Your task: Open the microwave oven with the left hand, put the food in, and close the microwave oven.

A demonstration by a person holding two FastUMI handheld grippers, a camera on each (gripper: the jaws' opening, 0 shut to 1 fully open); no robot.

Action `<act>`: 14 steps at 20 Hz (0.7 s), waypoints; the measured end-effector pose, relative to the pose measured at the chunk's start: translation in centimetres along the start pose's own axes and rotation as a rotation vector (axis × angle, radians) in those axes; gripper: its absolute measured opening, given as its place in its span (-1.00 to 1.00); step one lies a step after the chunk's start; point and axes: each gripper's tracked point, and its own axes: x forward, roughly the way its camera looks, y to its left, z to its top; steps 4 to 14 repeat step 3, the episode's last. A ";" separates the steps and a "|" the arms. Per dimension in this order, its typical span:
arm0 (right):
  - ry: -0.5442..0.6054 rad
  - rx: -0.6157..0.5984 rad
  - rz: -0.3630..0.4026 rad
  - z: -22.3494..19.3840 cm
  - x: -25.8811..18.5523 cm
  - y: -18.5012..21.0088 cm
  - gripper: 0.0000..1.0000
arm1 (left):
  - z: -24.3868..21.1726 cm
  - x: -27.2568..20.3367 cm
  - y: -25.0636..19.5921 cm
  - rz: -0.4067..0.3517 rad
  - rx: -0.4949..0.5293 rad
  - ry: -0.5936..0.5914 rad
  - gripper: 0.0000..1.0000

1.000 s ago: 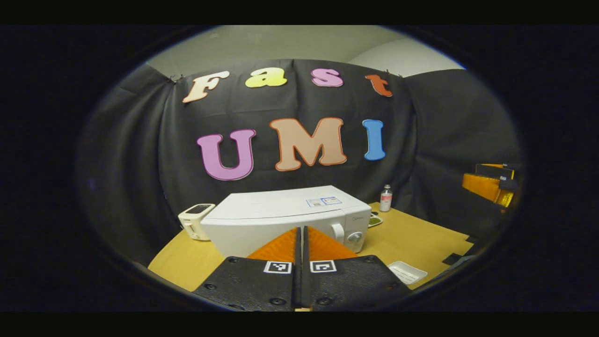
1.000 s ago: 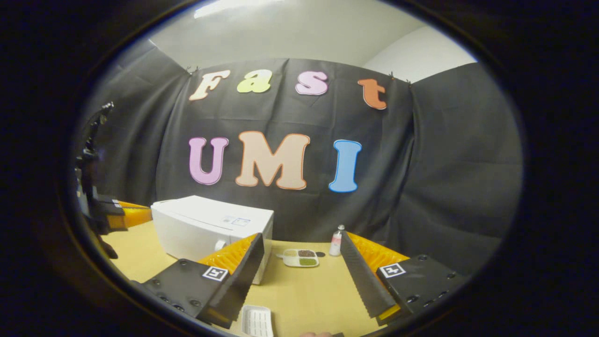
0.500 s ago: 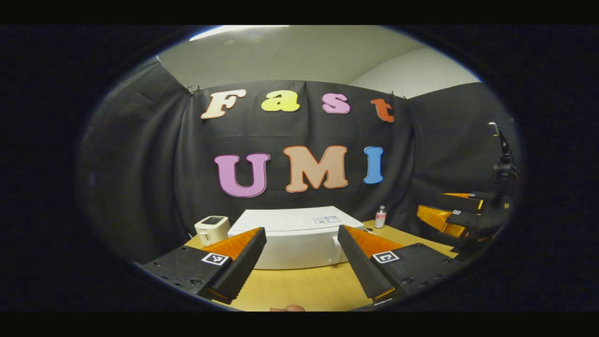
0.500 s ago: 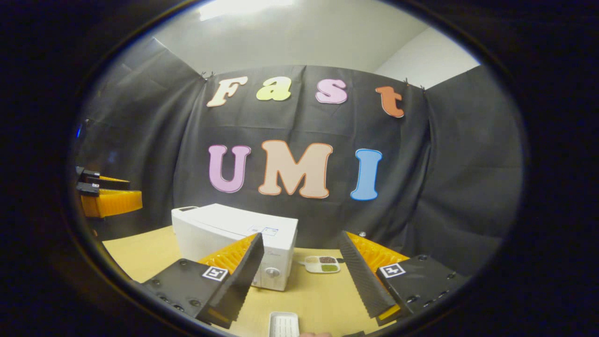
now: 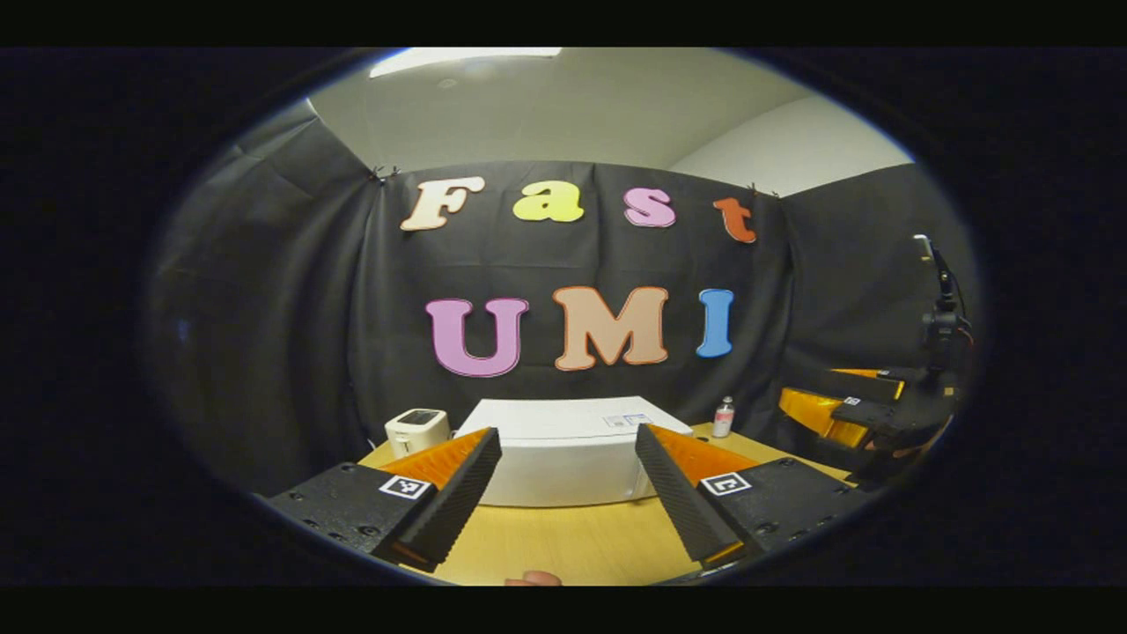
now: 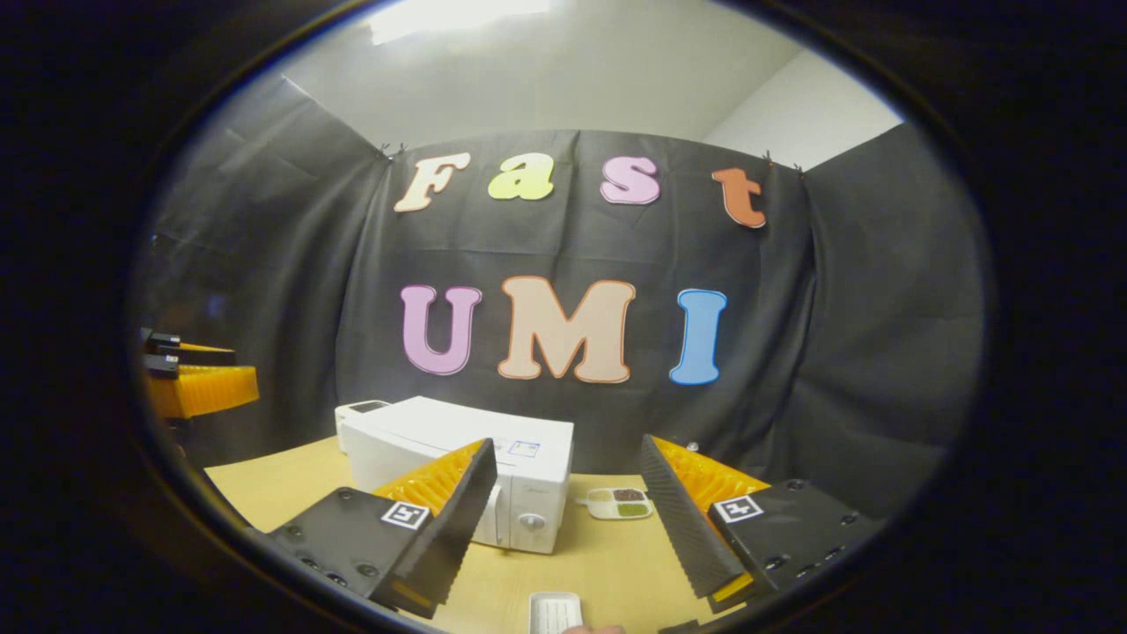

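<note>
The white microwave (image 5: 563, 453) stands on the wooden table (image 5: 563, 546), straight ahead of my left gripper (image 5: 567, 431), which is open and empty a good way in front of it. In the right gripper view the microwave (image 6: 467, 458) has its door shut, with the handle and a knob (image 6: 531, 521) at its right end. The food, a small white dish with several compartments (image 6: 619, 503), lies on the table to the right of the microwave. My right gripper (image 6: 568, 440) is open and empty, well short of both. The left gripper (image 6: 198, 387) hangs at the far left of that view.
A small white appliance (image 5: 416, 429) stands left of the microwave. A little bottle (image 5: 723, 416) stands behind it on the right. A ribbed white tray (image 6: 555, 610) lies at the table's near edge. The right gripper (image 5: 845, 409) shows at the right of the left gripper view.
My left gripper has gone from shut to open and drawn back, so the microwave looks smaller and lower. The right gripper view has swung left; the microwave and dish moved toward its centre.
</note>
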 end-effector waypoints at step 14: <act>-0.003 0.003 0.002 0.2 -0.4 0.3 0.87 | 0.0 -0.2 0.8 0.016 0.013 0.010 0.93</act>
